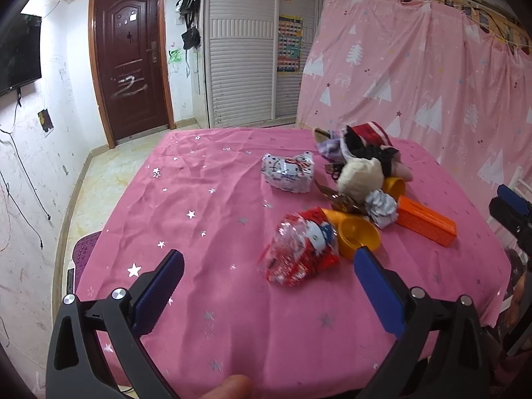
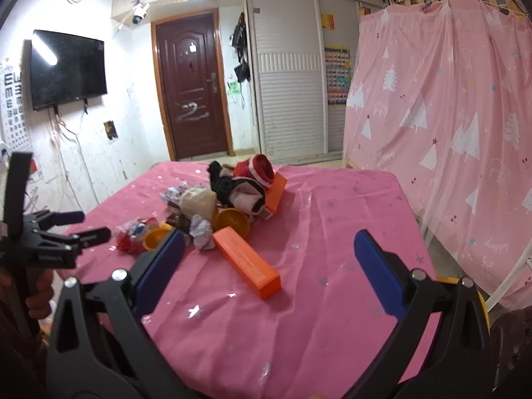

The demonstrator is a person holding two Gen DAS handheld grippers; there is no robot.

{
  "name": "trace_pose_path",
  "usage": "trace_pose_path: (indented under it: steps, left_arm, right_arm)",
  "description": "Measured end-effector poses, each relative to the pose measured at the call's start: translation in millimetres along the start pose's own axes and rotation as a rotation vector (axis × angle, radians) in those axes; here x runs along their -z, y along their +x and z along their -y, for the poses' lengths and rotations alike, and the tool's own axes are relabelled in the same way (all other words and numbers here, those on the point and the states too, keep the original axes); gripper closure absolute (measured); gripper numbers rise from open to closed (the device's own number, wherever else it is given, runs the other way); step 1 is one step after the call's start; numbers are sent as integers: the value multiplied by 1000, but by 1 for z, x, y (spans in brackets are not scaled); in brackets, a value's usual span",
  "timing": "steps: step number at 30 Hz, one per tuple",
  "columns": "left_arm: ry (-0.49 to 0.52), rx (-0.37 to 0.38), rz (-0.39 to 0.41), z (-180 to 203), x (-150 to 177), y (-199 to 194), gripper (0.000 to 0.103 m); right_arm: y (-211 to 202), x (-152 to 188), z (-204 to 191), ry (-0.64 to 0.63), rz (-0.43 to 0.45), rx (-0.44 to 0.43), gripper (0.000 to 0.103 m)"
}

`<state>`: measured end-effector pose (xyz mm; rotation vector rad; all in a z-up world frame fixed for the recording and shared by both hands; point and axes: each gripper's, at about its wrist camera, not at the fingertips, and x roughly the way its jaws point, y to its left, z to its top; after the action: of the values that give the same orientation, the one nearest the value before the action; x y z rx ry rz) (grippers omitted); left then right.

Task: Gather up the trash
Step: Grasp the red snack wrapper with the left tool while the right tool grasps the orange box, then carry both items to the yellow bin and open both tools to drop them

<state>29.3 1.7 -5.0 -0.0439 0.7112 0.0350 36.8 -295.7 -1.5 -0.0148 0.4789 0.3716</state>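
Observation:
A crumpled red and silver snack wrapper (image 1: 301, 254) lies on the pink tablecloth just ahead of my left gripper (image 1: 269, 271), which is open and empty. Beyond it lie a silver printed wrapper (image 1: 287, 173), a crumpled foil ball (image 1: 381, 207) and a brown wrapper (image 1: 339, 199). In the right wrist view my right gripper (image 2: 269, 249) is open and empty above the cloth, with an orange box (image 2: 246, 262) between and beyond its fingers. The foil ball (image 2: 202, 231) and red wrapper (image 2: 133, 234) lie to its left.
Two yellow cups (image 1: 359, 236) (image 1: 394, 186), a cream plush (image 1: 360, 174) and a heap of clothes (image 1: 365, 144) crowd the table's middle. A second orange box (image 2: 276, 189) lies behind the heap. A pink curtain (image 2: 449, 133) hangs right of the table (image 2: 332, 316).

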Motion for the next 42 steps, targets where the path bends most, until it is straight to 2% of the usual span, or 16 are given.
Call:
trace_pose_path:
  steps: [9, 16, 22, 25, 27, 28, 29, 31, 33, 36, 38, 39, 42]
  left_arm:
    - [0, 20, 1, -13, -15, 10, 8]
    - [77, 52, -6, -5, -11, 19, 8]
    - [94, 67, -39, 3, -17, 39, 8]
    - [106, 73, -60, 8, -21, 47, 16]
    - [120, 82, -88, 13, -22, 54, 28]
    - [122, 87, -99, 15, -23, 56, 33]
    - [124, 94, -116, 18, -24, 60, 41]
    - [130, 96, -142, 21, -23, 64, 51]
    - [137, 100, -163, 25, -22, 67, 66]
    - [147, 88, -157, 29, -19, 66, 72]
    - [132, 83, -154, 28, -17, 64, 74]
    - [124, 72, -147, 26, -18, 61, 75]
    - [112, 59, -114, 22, -20, 50, 75]
  right_arm:
    - [43, -5, -12, -32, -81, -13, 6]
    - [63, -7, -30, -114, -146, -89, 6]
    - [78, -4, -38, -156, -210, -90, 6]
    - [85, -3, -37, -162, -251, -78, 6]
    - [88, -3, -35, -162, -273, -70, 7]
    - [91, -3, -34, -162, -291, -62, 12]
    - [92, -2, -32, -163, -302, -55, 23]
    - [96, 0, -28, -169, -337, -39, 30]
    - [100, 5, -22, -166, -373, -40, 38]
    - [103, 10, -17, -159, -406, -80, 52]
    - [100, 10, -16, -158, -404, -95, 73]
    - [99, 11, -15, -157, -397, -88, 79]
    - [92, 9, -15, -156, -369, -104, 81]
